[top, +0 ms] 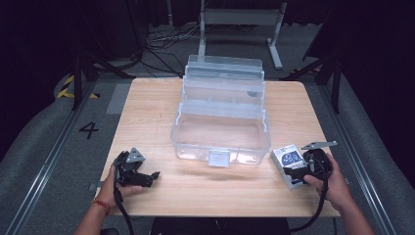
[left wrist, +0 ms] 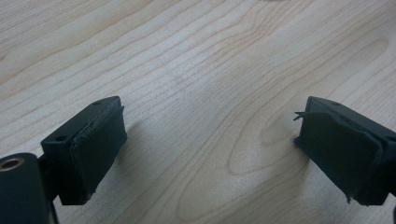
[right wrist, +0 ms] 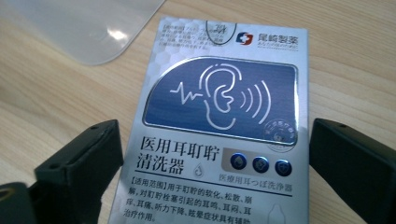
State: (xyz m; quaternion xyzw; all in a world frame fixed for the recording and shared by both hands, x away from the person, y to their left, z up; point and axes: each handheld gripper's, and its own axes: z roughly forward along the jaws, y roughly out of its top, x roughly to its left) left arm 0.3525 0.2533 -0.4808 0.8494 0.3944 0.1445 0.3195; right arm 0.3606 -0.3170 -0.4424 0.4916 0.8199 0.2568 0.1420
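1. Jaws of the right gripper [right wrist: 215,172] were spread wide astride the flat silver-and-blue cardboard box [right wrist: 219,126], lying beside the clear plastic organiser [top: 220,129], ungripped
2. Slippage was judged likely if closed off-centre
3. The left gripper [left wrist: 210,154] was held wide apart, empty

A light wooden tabletop [top: 147,112] with rounded corners stood in a dim room, brightly lit from above while everything around it fell into shadow. The floor [top: 44,147] beneath was grey, and a painted number 4 [top: 88,129] lay on it to the left of the tabletop. A metal rail [top: 46,161] ran along the floor on that side. Yellow and black hazard tape [top: 65,87] marked the floor near a dark stand leg [top: 77,81] at the far left. Behind the tabletop stood a pale grey metal frame [top: 240,19], with black cables [top: 166,41] tangled on the floor beside it. Dark curtains [top: 39,29] closed off the surroundings.
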